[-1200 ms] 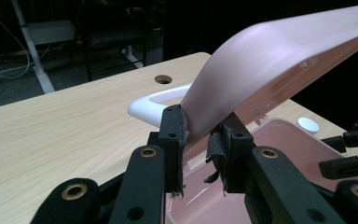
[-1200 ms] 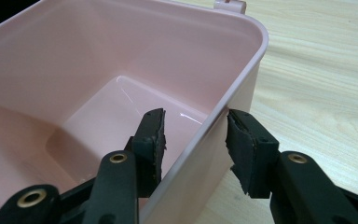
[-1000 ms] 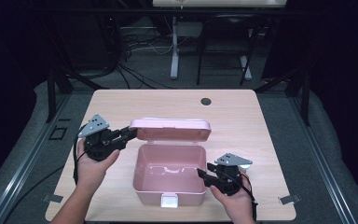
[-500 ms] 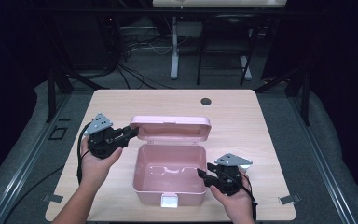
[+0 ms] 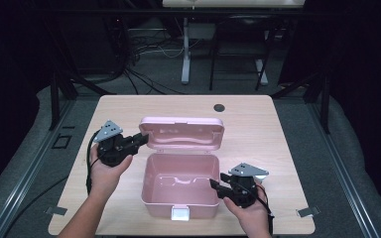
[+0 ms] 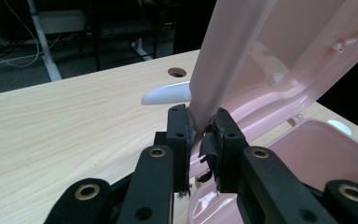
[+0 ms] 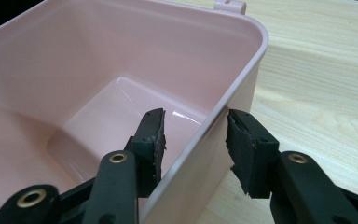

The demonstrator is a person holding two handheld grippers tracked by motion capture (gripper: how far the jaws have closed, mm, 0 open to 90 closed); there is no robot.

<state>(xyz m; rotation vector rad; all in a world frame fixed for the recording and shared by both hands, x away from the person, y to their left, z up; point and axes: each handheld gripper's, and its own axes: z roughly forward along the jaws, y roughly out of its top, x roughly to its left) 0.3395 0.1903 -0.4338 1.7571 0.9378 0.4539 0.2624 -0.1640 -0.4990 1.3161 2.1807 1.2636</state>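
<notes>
A pink plastic box (image 5: 178, 173) stands open near the table's front edge, its lid (image 5: 183, 131) raised behind it. My left gripper (image 5: 141, 139) is at the lid's left end. Its jaws have just been closing, and in the left gripper view its pads (image 6: 182, 126) pinch the lid's edge (image 6: 233, 51) between them; left gripper (image 6: 200, 128). My right gripper (image 5: 213, 184) straddles the box's right wall (image 7: 214, 107): one jaw is inside the box, the other outside, with a gap at the inner pad (image 7: 154, 133); right gripper (image 7: 193, 135). The box holds nothing.
A white latch (image 5: 181, 213) sits on the box's front. A round cable hole (image 5: 219, 107) lies in the table behind the lid. A white curved part (image 6: 168, 94) shows behind the lid. Bare wood (image 5: 287, 134) spreads right of the box.
The left gripper's jaws have come together on the lid's left edge, and the lid stands a little more upright. The right gripper has not moved.
</notes>
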